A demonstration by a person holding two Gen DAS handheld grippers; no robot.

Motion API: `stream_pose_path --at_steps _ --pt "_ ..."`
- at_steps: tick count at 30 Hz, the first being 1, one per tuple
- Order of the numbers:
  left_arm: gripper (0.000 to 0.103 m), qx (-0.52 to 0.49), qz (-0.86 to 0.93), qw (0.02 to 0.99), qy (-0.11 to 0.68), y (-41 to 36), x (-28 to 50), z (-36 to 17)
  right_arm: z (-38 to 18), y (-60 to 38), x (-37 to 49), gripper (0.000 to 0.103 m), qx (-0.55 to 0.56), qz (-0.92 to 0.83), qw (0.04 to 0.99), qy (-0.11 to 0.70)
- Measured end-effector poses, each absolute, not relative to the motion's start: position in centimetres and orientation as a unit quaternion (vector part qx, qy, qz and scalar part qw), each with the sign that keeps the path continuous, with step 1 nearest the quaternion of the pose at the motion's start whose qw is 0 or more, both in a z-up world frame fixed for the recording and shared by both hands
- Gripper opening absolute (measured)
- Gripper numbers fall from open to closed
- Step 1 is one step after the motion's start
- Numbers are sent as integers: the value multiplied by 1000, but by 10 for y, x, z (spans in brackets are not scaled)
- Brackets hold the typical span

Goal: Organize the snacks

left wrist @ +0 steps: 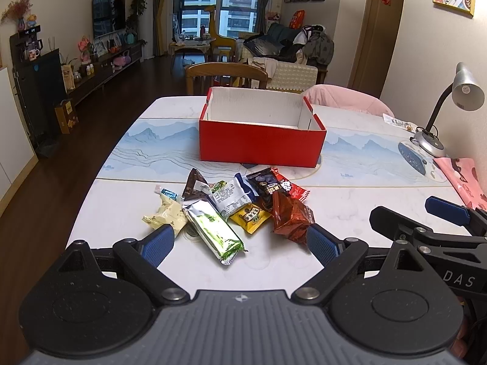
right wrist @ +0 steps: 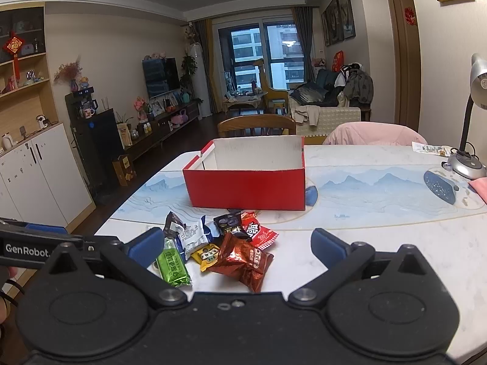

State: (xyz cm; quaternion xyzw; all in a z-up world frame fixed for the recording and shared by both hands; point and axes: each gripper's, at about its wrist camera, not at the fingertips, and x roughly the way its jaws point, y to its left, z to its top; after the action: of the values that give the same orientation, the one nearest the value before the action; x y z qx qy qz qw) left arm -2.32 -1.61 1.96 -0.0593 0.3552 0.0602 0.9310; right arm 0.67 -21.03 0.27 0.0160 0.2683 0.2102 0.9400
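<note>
Crinkly foil packets [left wrist: 225, 210] — boxy red carton [left wrist: 261, 144]

Both wrist views low, near, facing snack pile [left wrist: 231, 206], box [left wrist: 261, 143]

Home living-dining room: sofa [left wrist: 283, 48], television [left wrist: 109, 15], dining table [left wrist: 121, 206].

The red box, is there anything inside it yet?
Looks empty: the red box shows only bare white inner walls; its floor is hidden. All snacks lie outside.
</note>
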Motion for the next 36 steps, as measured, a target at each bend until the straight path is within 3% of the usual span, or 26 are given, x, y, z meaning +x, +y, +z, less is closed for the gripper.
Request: stream_pose_path --at_steps 36 --pt "94 -59 53 930 360 -9 -6 11 -5 -207 18 103 13 208 941 268"
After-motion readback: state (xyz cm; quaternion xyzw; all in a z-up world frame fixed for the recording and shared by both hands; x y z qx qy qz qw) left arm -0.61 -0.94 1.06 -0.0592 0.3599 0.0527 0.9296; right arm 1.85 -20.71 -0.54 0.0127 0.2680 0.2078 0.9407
